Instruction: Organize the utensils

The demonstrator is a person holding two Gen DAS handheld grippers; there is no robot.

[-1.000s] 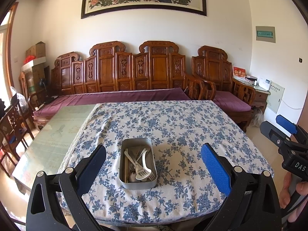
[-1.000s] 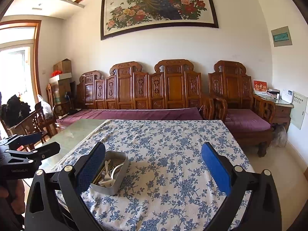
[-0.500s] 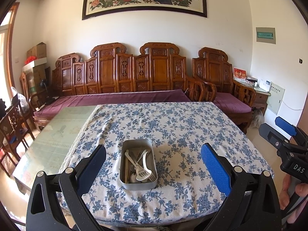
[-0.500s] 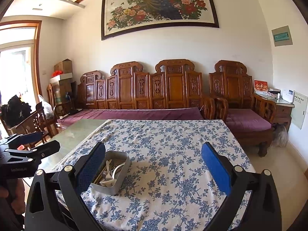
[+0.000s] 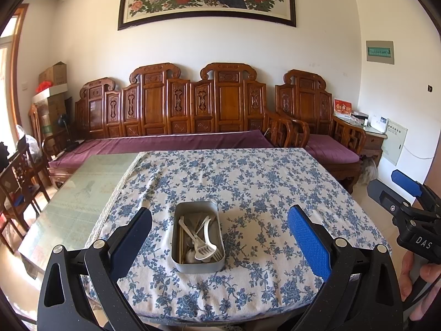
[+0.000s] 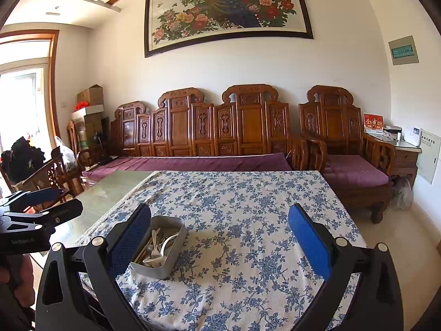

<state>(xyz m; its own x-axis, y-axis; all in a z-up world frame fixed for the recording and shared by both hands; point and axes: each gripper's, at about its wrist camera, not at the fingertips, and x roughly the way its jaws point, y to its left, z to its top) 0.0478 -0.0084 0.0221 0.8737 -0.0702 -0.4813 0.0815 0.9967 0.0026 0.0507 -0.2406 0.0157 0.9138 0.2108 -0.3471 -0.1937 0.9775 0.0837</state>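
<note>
A grey metal tin [image 5: 197, 264] sits near the front of the table on the blue floral cloth [image 5: 248, 187]. It holds several utensils [image 5: 199, 241]: white forks, spoons and chopsticks. My left gripper [image 5: 219, 234] is open and empty, back from the tin, which lies between its fingers in view. My right gripper [image 6: 219, 237] is open and empty, to the right of the tin [image 6: 160, 269]. Each gripper shows at the edge of the other's view: the right one [image 5: 408, 207], the left one [image 6: 41, 207].
The cloth covers the table's right part; bare green glass [image 5: 80, 198] shows at the left. A carved wooden sofa [image 5: 176, 115] with purple cushions stands behind, an armchair [image 5: 322, 127] at the right, wooden chairs [image 5: 19, 176] at the left.
Both views have shifted very slightly; the tin sits a touch lower and closer in frame. Both grippers stay open and empty.
</note>
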